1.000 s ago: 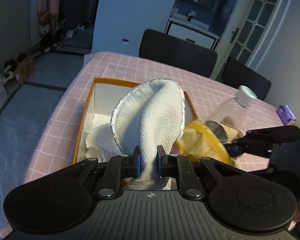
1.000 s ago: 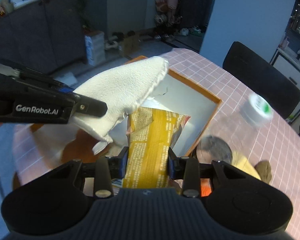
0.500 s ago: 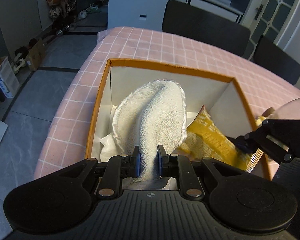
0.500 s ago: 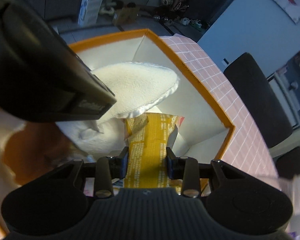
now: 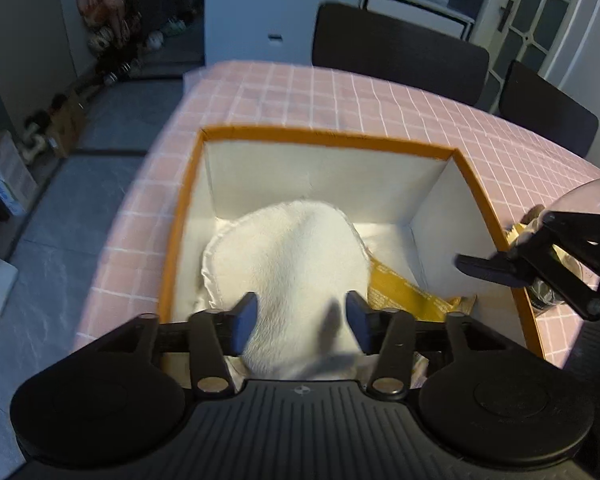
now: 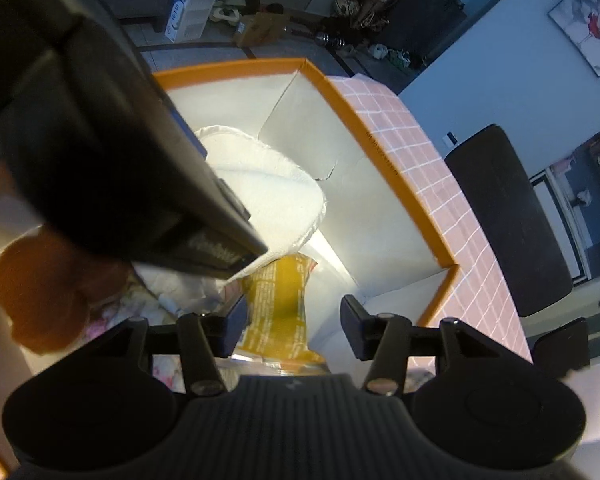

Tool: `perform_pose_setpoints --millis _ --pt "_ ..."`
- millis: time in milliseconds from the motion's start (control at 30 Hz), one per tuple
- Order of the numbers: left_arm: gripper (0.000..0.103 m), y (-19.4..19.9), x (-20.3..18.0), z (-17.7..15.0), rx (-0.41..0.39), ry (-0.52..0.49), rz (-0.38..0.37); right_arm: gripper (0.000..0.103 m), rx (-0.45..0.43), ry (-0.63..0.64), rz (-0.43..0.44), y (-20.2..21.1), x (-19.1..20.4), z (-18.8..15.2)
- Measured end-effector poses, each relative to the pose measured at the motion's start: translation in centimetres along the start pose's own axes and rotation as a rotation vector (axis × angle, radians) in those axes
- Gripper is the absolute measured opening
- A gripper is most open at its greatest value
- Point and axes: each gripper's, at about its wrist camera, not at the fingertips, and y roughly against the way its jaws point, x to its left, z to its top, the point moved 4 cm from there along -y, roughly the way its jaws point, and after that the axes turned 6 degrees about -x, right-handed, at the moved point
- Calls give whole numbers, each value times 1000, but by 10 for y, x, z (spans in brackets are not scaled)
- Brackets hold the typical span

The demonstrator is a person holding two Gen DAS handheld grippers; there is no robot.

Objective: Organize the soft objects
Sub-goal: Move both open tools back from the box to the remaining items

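Observation:
A white fluffy slipper [image 5: 292,256] lies in the orange-rimmed white box [image 5: 324,136]. My left gripper [image 5: 302,320] is open, its jaws spread on either side of the slipper's heel. A yellow snack packet [image 6: 280,300] lies in the box beside the slipper. My right gripper [image 6: 292,328] is open around the packet's near end. The slipper [image 6: 268,196] and box rim [image 6: 380,148] also show in the right wrist view, partly hidden by the left gripper's black body [image 6: 120,152].
The box stands on a pink checked tablecloth [image 5: 340,96]. Two black chairs [image 5: 396,52] stand at the far edge. An orange-brown soft thing [image 6: 40,292] and crumpled white paper lie in the box at left. A clear bottle [image 5: 580,216] stands right of the box.
Both grippers lowered into the box, then opened. The slipper and the yellow packet were let go and now rest in the box.

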Motion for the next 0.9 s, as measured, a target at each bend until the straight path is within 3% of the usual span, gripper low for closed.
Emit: perform_pose_setpoints --millis 100,367,567,700,900 --pt "66 15 -1 0 -41 -21 16 51 -24 -3 4 17 -3 -5" --pt "66 57 -15 -7 -134 -55 -34 51 -118 -33 36 73 -2 -25" --pt "66 98 -50 -20 -275 -147 -135 53 -190 -79 43 111 -8 -41" --pt "66 110 -83 -34 -345 -241 -207 54 -208 -147 34 134 -22 -75" --pt "66 103 -136 -54 -373 -357 -291 54 -206 -287 26 153 -40 -134"
